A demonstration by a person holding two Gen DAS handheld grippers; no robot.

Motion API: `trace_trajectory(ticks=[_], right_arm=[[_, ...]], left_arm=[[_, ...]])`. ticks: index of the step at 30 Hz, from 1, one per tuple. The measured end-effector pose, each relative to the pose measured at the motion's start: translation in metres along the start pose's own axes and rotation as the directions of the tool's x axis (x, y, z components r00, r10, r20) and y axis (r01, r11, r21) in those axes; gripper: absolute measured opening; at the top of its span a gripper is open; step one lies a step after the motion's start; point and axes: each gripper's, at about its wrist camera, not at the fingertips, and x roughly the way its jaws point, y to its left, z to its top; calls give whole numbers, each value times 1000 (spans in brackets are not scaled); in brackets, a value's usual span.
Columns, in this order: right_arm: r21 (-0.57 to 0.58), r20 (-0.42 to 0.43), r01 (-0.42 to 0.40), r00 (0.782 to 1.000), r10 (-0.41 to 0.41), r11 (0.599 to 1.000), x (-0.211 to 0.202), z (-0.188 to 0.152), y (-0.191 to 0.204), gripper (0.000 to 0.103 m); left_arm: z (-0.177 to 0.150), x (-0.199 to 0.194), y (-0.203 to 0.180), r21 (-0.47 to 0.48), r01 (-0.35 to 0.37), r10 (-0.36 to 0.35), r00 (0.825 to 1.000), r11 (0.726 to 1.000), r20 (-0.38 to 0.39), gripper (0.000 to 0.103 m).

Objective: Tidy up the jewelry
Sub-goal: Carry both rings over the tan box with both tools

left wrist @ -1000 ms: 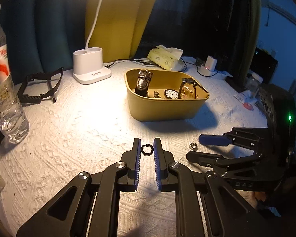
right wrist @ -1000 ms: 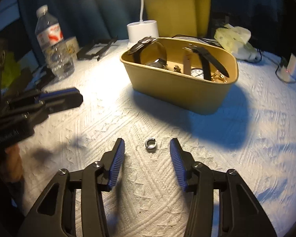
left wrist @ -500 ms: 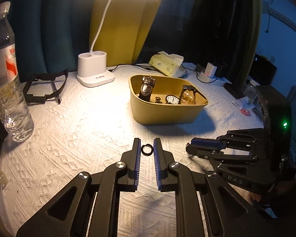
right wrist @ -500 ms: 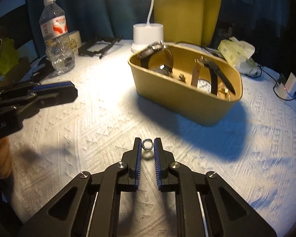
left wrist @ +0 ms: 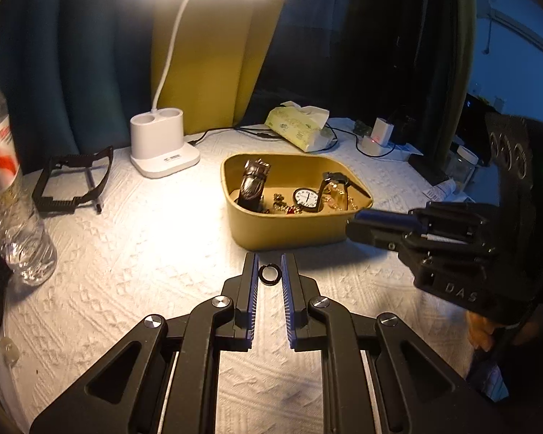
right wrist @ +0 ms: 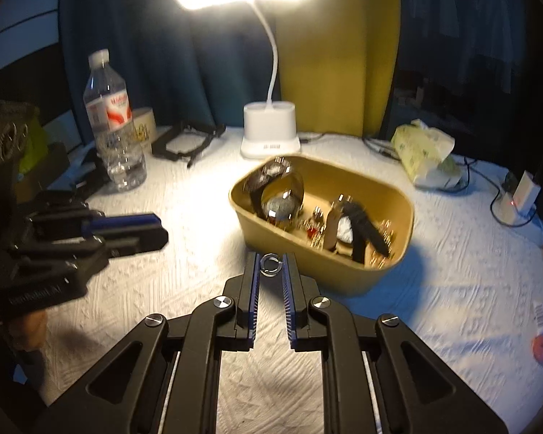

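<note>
At frame centre, left wrist view: left gripper (left wrist: pixel 270 274) clamps small black ring (left wrist: pixel 269 275) over white textured desk (left wrist: pixel 134 253) | right wrist view, centre: right gripper (right wrist: pixel 270 264) pinches small silver ring (right wrist: pixel 270 263) before mustard-yellow oval tray (right wrist: pixel 347 275) of watches.

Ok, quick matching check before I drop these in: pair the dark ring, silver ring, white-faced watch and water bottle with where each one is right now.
Things:
1. dark ring
2. silver ring
3. white-faced watch
4. water bottle

Places:
A. inside the yellow bin
B. pinched in the right gripper
C. standing on the white cloth, away from the bin
D. pinched in the left gripper

Pairs: 1-D, 2-B, 3-A, 4-C
</note>
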Motion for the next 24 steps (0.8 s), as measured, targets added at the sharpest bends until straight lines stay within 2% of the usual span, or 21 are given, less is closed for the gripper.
trace_trajectory(ticks=[11,24], right_arm=[[12,77,-40,996,39,999,-8,17,-29,13],[58,100,-41,994,35,997,3,30,-70,13]], left_arm=[[29,20,-19,27,-37,36,999,999,11,15],[56,48,-32,51,-52,51,998,997,23,15]])
